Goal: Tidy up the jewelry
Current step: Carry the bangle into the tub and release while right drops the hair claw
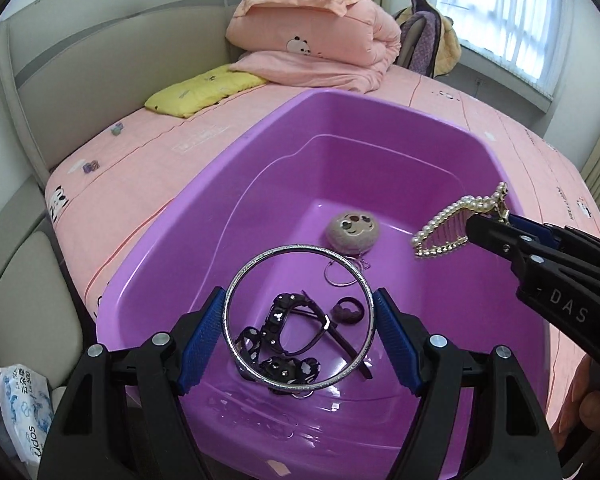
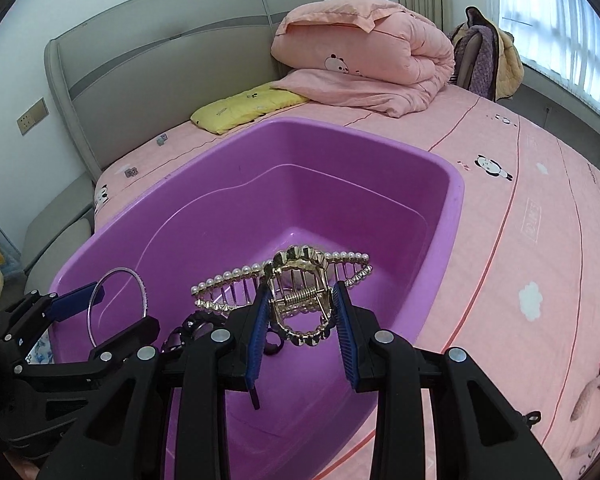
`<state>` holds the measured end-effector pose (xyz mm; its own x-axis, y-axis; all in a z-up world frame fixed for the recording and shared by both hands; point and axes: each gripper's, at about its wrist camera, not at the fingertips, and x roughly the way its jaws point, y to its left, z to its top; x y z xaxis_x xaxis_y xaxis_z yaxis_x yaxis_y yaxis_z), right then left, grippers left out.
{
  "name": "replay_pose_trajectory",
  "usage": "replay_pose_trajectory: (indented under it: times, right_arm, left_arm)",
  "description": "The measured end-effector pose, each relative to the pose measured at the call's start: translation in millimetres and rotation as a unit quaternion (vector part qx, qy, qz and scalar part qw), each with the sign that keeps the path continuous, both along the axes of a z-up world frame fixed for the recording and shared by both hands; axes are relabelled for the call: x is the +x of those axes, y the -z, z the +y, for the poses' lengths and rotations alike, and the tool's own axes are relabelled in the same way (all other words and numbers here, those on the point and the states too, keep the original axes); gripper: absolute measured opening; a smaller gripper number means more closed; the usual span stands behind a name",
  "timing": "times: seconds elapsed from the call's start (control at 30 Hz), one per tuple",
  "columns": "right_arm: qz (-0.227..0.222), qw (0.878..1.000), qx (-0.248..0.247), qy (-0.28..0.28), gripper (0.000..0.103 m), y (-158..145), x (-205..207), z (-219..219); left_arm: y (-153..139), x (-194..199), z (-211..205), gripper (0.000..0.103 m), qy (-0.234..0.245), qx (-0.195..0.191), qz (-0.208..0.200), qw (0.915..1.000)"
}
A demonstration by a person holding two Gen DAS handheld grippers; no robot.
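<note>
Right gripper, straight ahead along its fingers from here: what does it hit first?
Likely the far inner wall of the purple tub. The right gripper, shut on the pearl hair claw, points over the tub's open interior; nothing else sits in that line. Depth is uncertain with the fisheye.

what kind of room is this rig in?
Almost certainly a home bedroom. The purple tub sits on a bed with a pink sheet, backed by a padded headboard, with a folded pink quilt and a yellow pillow at its head.
</note>
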<state>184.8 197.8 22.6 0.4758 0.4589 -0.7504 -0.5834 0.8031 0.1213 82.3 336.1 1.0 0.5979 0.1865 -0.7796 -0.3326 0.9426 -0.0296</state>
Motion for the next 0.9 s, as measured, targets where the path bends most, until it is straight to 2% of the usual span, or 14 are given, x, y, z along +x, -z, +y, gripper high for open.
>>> replay_pose_trajectory:
  times: [0.27,0.3,0.33,0.37,0.47,0.53,0.67,0.9]
  right_arm:
    - [-0.003,1.000,-0.005,0.008,0.032,2,1,-2]
    - [-0.007,1.000,-0.005,0.011,0.033,1,1,-4]
    - [-0.012,1.000,-0.005,0.014,0.039,-1,1,-5]
    - [-0.014,1.000,-0.005,0.014,0.043,-2,1,-7]
    - [-0.016,1.000,-0.007,0.014,0.043,-4,1,-8]
    - [-0.015,1.000,-0.008,0.014,0.044,-4,1,-9]
    - [-0.013,1.000,-0.003,0.017,0.049,-6,-1,-12]
    - [-0.015,1.000,0.000,0.016,0.049,-10,-5,-15]
  left_arm:
    - [2,-1,-1,0.072,-0.003,0.008,0.003,1.0000]
    - [2,-1,-2,0.072,-0.004,0.009,0.003,1.0000]
    - [2,-1,-1,0.072,-0.004,0.008,0.003,1.0000]
    - [1,-2,-2,0.075,-0.004,0.009,0.004,0.9999]
    - [-3,-5,-3,0.091,-0.012,0.013,-0.002,0.9998]
    - [-4,-7,0,0.096,-0.019,-0.002,-0.005,0.9998]
    - [-6,-9,1,0.096,-0.024,0.003,-0.003,0.9997]
    - [-8,-14,3,0.096,-0.027,0.006,-0.005,0.9996]
